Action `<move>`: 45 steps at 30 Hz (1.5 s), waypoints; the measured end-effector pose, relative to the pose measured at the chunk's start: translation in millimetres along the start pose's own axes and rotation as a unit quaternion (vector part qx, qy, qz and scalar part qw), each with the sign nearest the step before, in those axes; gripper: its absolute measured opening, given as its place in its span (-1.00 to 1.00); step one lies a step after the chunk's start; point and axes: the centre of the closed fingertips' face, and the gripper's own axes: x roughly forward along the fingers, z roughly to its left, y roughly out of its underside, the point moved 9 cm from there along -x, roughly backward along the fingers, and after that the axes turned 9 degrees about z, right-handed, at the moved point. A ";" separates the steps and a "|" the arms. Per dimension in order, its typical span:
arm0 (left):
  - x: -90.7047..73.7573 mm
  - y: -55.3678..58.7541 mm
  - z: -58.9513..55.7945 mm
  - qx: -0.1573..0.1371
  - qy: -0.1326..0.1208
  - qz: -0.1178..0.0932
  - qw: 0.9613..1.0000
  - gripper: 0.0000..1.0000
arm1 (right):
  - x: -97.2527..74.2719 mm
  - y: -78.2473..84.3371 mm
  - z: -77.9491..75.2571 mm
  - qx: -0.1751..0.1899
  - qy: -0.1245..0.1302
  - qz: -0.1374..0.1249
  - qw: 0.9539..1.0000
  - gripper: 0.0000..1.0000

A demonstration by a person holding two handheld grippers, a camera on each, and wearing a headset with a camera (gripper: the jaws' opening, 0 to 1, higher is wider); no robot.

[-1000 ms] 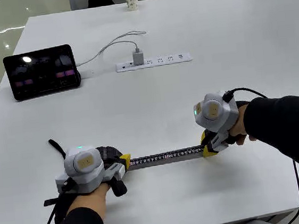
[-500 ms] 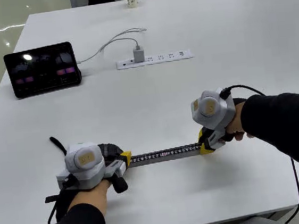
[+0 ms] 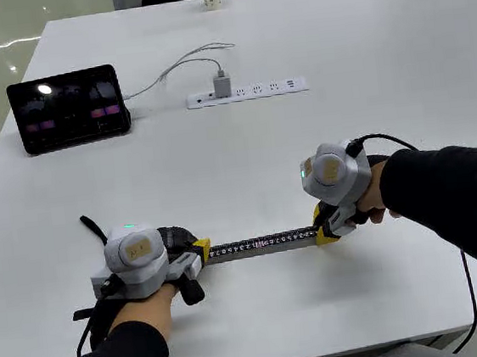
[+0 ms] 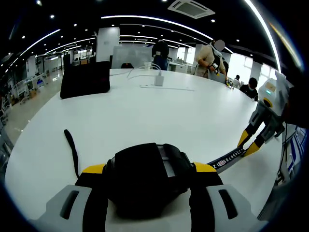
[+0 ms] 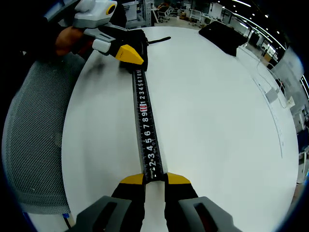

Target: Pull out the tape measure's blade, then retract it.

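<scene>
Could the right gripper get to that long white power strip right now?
Probably not yet. Nothing on the white tabletop blocks the way to the long white power strip, but the right gripper is clamped on the dark numbered tape-measure blade and would have to let go first.

Left gripper (image 4: 149,168) clamps the tape measure (image 4: 145,181), blade (image 4: 227,157) extended.

Both your grippers clamped, held low and apart.
Your left gripper (image 3: 192,264), at 7 o'clock, lies level, jaws closed around the tape measure case (image 3: 175,239); your right gripper (image 3: 323,234), at 4 o'clock, tips downward, jaws pinching the end of the blade (image 3: 263,245), black-sleeved forearm (image 3: 454,198) entering from 3 o'clock.
</scene>
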 end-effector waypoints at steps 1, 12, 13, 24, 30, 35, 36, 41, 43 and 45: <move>-0.1 -0.1 -0.1 0.000 0.000 0.000 1.000 0.27 | 0.1 -0.4 0.0 -0.004 0.000 0.000 1.000 -0.78; 0.3 -0.9 -0.2 0.003 -0.001 0.005 1.000 0.28 | 0.9 -3.2 1.2 -0.003 0.001 -0.003 1.000 -0.78; 0.2 -1.0 -0.1 0.003 0.000 0.006 1.000 0.27 | 0.9 -3.5 1.2 -0.003 0.001 -0.003 1.000 -0.78; -0.1 -1.6 -0.1 0.004 0.004 0.007 1.000 0.27 | 1.9 -8.9 1.4 -0.002 0.002 0.000 1.000 -0.78; 0.1 -1.9 0.1 0.004 0.003 0.007 1.000 0.28 | 2.8 -12.0 1.4 -0.005 0.002 0.000 1.000 -0.78; 0.6 -2.8 0.2 0.007 0.003 0.008 1.000 0.28 | 4.0 -13.2 1.2 0.003 0.001 -0.007 1.000 -0.78; 0.5 -3.0 0.3 0.007 0.005 0.008 1.000 0.28 | 4.3 -13.6 0.8 0.003 0.001 -0.007 1.000 -0.78; 0.4 -3.8 1.1 0.003 0.009 0.012 1.000 0.27 | 4.6 -16.2 0.6 0.001 0.000 -0.006 1.000 -0.78; 0.2 -4.2 1.5 0.001 0.011 0.014 1.000 0.27 | 4.9 -17.0 0.7 0.000 0.001 -0.006 1.000 -0.78; -0.2 -4.5 1.8 -0.003 0.013 0.015 1.000 0.27 | 5.2 -18.0 0.6 0.002 0.000 -0.006 1.000 -0.78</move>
